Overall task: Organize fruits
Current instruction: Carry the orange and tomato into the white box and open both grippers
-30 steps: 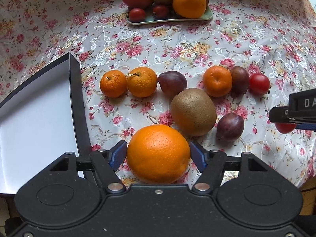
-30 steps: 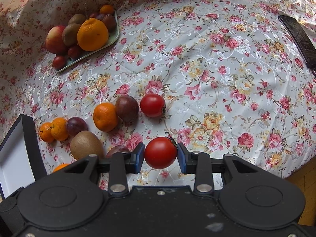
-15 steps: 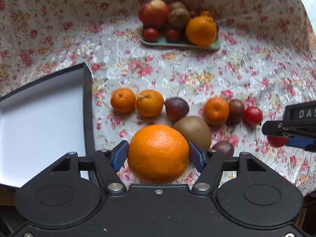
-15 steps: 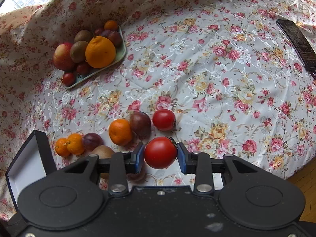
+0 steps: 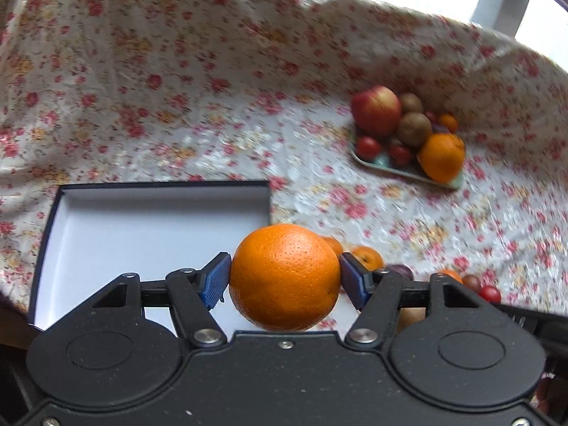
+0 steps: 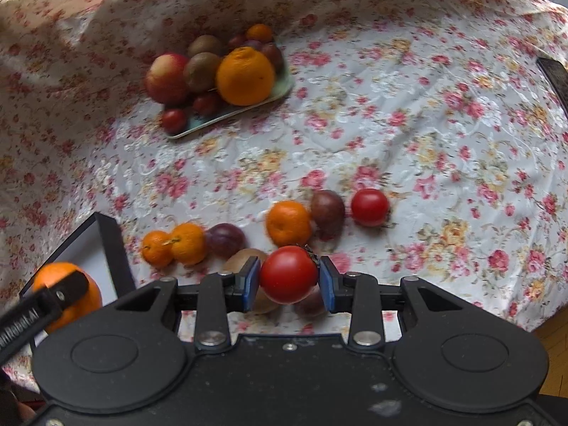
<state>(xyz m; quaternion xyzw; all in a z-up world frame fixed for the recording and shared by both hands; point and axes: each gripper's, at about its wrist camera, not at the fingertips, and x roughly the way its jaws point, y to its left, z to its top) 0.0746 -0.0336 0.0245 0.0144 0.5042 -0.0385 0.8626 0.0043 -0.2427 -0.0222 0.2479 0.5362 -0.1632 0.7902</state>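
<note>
Lifted off the floral tablecloth (image 5: pixel 408 220) a second ago, the large round orange (image 5: pixel 285 277) — clamped in the left gripper (image 5: pixel 284 278) — now hangs beside the white-lined dark box (image 5: pixel 142 227); the right gripper (image 6: pixel 288 278) pinches a red tomato (image 6: pixel 288 274) — boxing looks imminent.

I could make out white lettering on the left tool's (image 6: pixel 53 294) black side, but it was too blurred to read.

Orange orange (image 5: pixel 284 277), red tomato (image 6: pixel 288 274) (floral-print cloth (image 6: pixel 408 135) beneath).
</note>
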